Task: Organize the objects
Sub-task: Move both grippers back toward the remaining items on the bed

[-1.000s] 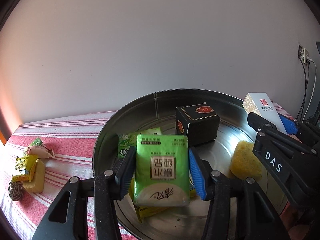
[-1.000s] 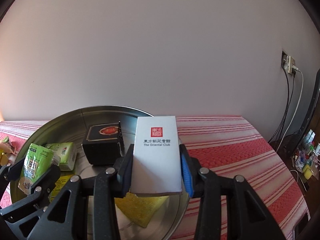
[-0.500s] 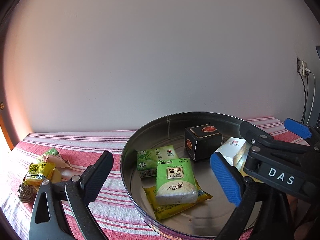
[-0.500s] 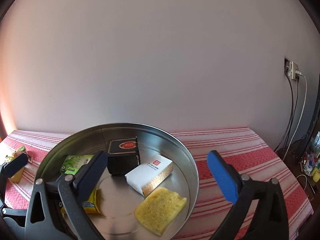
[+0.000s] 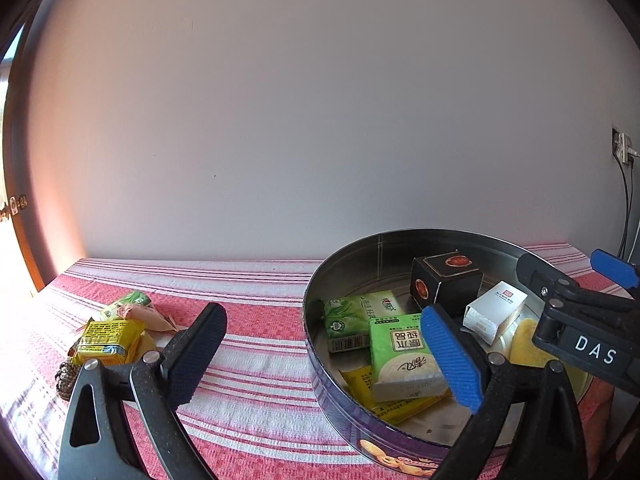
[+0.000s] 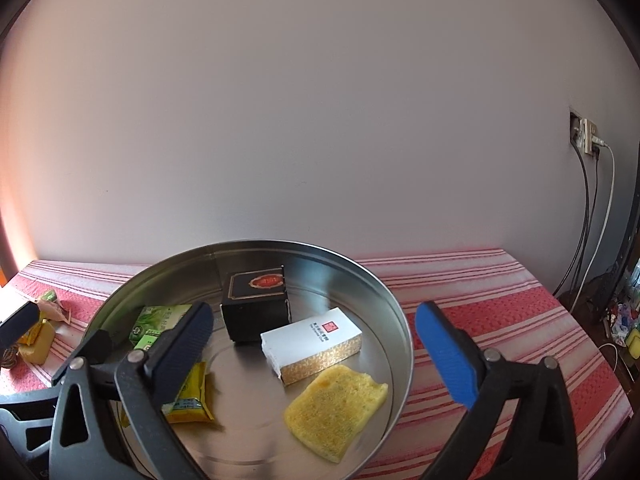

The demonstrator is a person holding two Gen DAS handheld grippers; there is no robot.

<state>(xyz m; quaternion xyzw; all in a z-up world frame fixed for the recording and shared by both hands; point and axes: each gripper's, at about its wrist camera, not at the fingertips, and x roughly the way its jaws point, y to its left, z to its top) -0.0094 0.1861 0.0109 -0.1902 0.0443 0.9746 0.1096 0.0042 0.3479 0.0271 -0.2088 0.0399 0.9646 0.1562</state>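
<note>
A round metal tin (image 6: 400, 320) sits on a table covered by a red and white striped cloth (image 5: 256, 344), close to a plain pale wall; both pairs of fingers stand wide apart and hold nothing.

The right gripper (image 6: 312, 352) hovers at the near edge of the tin; between its dark finger and its blue finger (image 6: 444, 352), but lower and farther off, lies a white box (image 6: 312, 338) with a red seal and a gold patterned side; it lies flat on the tin floor, its long axis running from near left to far right; touching its near side is a yellow sponge (image 6: 336, 404); behind it, just beside its far left corner, stands a black box (image 6: 256, 306) with a red and gold emblem on top.

The left gripper (image 5: 320, 356) straddles the tin's left wall, one finger (image 5: 196, 352) over the cloth and the blue one over the tin; a green tissue pack (image 5: 400, 356) lies flat just left of the blue finger, partly hidden by it, resting on a yellow packet (image 5: 384, 404); its long axis runs toward the camera, its print upside down; a second green pack (image 5: 356, 316) lies behind it.

Well apart on the cloth to the left lies a small heap of wrapped items (image 5: 112, 336).
</note>
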